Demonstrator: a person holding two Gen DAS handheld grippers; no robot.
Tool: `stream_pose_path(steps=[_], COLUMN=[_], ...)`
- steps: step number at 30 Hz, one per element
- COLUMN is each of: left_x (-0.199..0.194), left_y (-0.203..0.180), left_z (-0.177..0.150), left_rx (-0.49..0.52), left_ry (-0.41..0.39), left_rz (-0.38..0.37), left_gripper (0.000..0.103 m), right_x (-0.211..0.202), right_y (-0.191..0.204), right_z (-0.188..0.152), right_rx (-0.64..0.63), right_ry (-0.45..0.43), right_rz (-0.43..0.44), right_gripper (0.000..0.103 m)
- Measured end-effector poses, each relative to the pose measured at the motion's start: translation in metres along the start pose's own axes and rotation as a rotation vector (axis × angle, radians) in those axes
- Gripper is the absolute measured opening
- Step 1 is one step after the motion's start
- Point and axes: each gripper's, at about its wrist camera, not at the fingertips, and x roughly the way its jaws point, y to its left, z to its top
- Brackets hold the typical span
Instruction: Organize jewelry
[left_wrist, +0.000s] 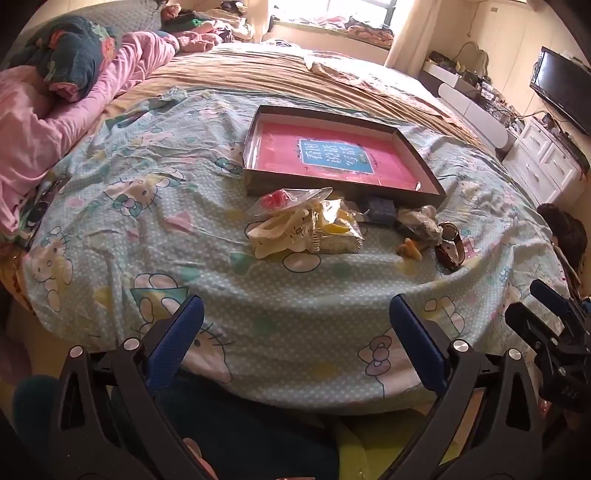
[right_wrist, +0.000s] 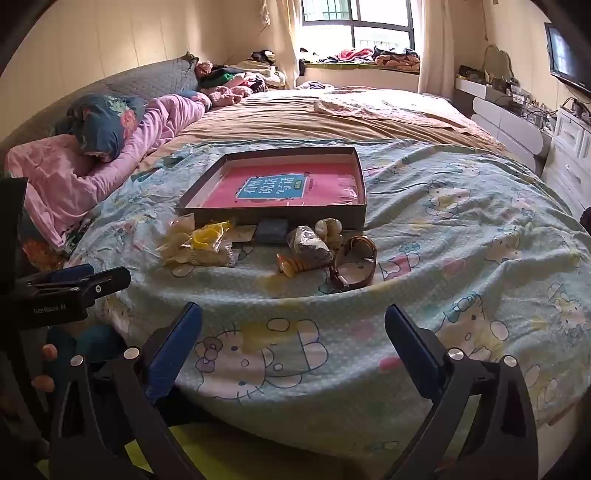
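A shallow cardboard box (left_wrist: 421, 151) (right_wrist: 364, 184) with a pink book inside lies on the bed. In front of it lie clear bags of yellow and red trinkets (left_wrist: 306, 225) (right_wrist: 199, 242), a small dark blue box (left_wrist: 382, 210) (right_wrist: 272, 229), a bag of dark beads (left_wrist: 421, 223) (right_wrist: 310, 245), an orange clip (left_wrist: 408, 249) (right_wrist: 291, 266) and a brown-strap watch (left_wrist: 450, 245) (right_wrist: 356, 266). My left gripper (left_wrist: 295, 321) is open and empty, short of the bags. My right gripper (right_wrist: 293, 328) is open and empty, short of the watch.
The items lie on a Hello Kitty sheet (left_wrist: 129, 206) (right_wrist: 461, 229) near the bed's front edge. Pink bedding and pillows (left_wrist: 48, 122) (right_wrist: 74, 173) lie at the left. White drawers and a TV (left_wrist: 561, 92) stand at the right. The right gripper shows in the left wrist view (left_wrist: 554, 332).
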Motion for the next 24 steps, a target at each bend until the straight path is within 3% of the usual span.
stream_pose_path(steps=[24], left_x=[-0.0079], left_y=[0.0011], left_z=[0.0017], left_rx=[0.008], left_ry=[-0.01], left_rz=[-0.006], left_gripper=[0.094], right_x=[-0.0082], right_y=[0.0066], right_z=[0.0037], right_rx=[-0.014], right_ry=[-0.013], right_rz=[-0.002], right_gripper=[0.099])
